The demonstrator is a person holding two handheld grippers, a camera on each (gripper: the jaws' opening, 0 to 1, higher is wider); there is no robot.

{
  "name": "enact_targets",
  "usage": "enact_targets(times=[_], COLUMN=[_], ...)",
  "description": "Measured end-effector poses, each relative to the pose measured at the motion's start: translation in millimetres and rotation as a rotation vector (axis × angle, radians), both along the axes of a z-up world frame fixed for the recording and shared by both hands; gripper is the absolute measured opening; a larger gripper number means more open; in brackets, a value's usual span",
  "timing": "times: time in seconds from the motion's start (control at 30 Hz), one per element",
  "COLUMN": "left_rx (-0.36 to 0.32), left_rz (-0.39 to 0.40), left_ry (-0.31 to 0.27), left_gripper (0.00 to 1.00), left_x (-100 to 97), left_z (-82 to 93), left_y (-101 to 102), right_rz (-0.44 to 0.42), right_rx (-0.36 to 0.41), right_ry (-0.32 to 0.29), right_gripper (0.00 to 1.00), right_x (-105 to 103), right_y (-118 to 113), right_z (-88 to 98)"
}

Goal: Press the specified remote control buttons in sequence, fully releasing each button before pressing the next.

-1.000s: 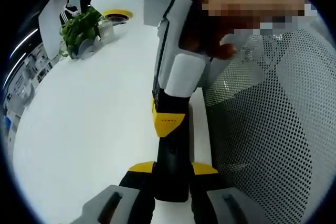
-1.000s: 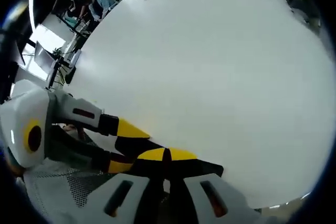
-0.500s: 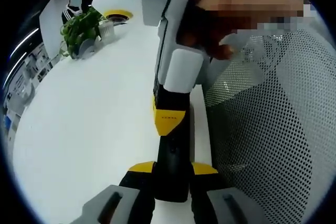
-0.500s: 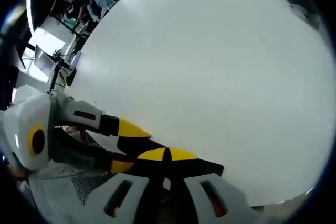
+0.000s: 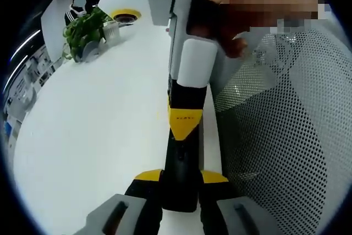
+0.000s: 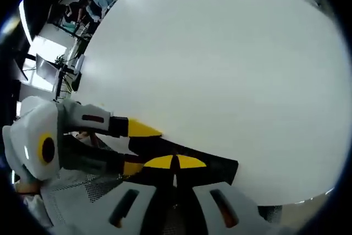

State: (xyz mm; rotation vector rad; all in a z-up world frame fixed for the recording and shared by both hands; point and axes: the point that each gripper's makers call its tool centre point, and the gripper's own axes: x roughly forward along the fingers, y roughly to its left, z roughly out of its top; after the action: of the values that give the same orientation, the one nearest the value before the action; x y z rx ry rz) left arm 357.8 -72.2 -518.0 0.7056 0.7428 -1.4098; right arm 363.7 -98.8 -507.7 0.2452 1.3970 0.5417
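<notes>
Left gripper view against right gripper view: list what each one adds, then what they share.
Left gripper view adds a potted plant and a mesh chair back. Right gripper view adds people in a distant office corner. Shared: the white table, the black remote clamped in the left gripper, and the shut right gripper, its yellow tip down at the remote.
</notes>
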Motion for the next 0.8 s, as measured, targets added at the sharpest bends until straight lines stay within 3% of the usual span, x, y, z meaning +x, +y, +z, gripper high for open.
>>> enact_targets(times=[0.8], left_rx=[-0.002], left_rz=[0.004], left_ry=[0.002], left_gripper=[0.25], left_x=[0.4], left_z=[0.4], left_y=[-0.7], right_rz=[0.097], right_rx=[-0.077], right_ry=[-0.059], right_gripper=[0.00], right_x=[-0.1], right_y=[0.2], right_z=[-8.3])
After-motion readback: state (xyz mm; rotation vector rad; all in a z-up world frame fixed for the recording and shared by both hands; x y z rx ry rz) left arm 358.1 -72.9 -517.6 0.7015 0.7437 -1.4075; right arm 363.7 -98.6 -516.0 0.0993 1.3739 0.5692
